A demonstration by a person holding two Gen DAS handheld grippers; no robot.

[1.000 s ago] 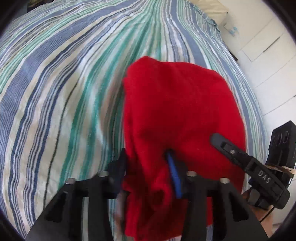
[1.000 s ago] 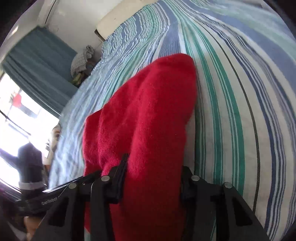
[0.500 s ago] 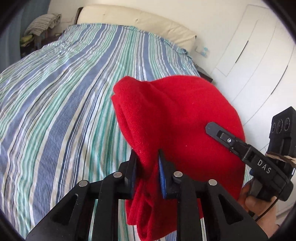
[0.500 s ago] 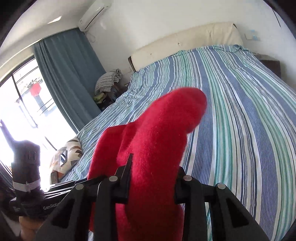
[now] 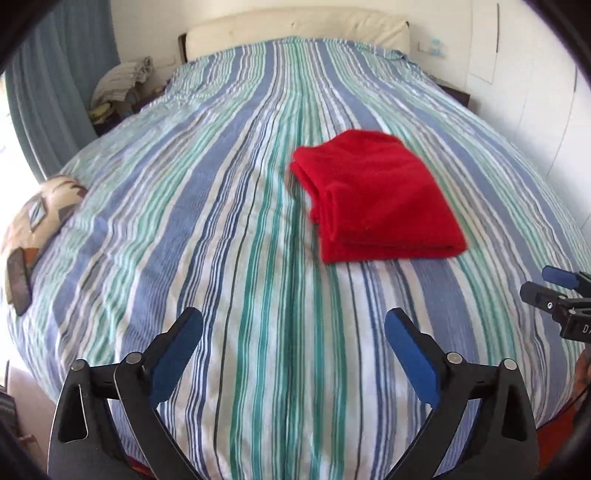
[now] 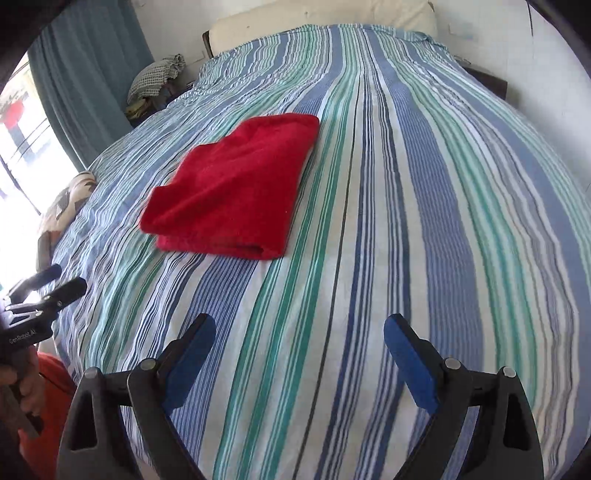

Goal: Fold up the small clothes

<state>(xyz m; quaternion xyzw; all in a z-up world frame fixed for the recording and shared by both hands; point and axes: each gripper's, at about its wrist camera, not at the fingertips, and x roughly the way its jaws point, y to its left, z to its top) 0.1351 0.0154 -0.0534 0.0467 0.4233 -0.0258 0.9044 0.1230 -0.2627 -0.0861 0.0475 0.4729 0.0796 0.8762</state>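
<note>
A red fleece garment (image 5: 376, 195) lies folded in a neat rectangle on the striped bedspread (image 5: 240, 221); it also shows in the right wrist view (image 6: 236, 188). My left gripper (image 5: 293, 326) is open and empty, held back above the bed's near end, well short of the garment. My right gripper (image 6: 299, 332) is open and empty too, also pulled back from it. The right gripper shows at the right edge of the left wrist view (image 5: 554, 291), and the left gripper at the left edge of the right wrist view (image 6: 44, 286).
A patterned cushion (image 5: 40, 214) lies at the bed's left edge. A cream headboard (image 5: 295, 26) is at the far end. A pile of clothes (image 6: 157, 79) and a blue curtain (image 6: 88, 70) stand at the left. White wardrobe doors (image 5: 535, 92) are on the right.
Both grippers let go of the red garment, opened, and pulled back toward the bed's near end. The garment now lies folded flat on the bedspread instead of hanging lifted between the jaws.
</note>
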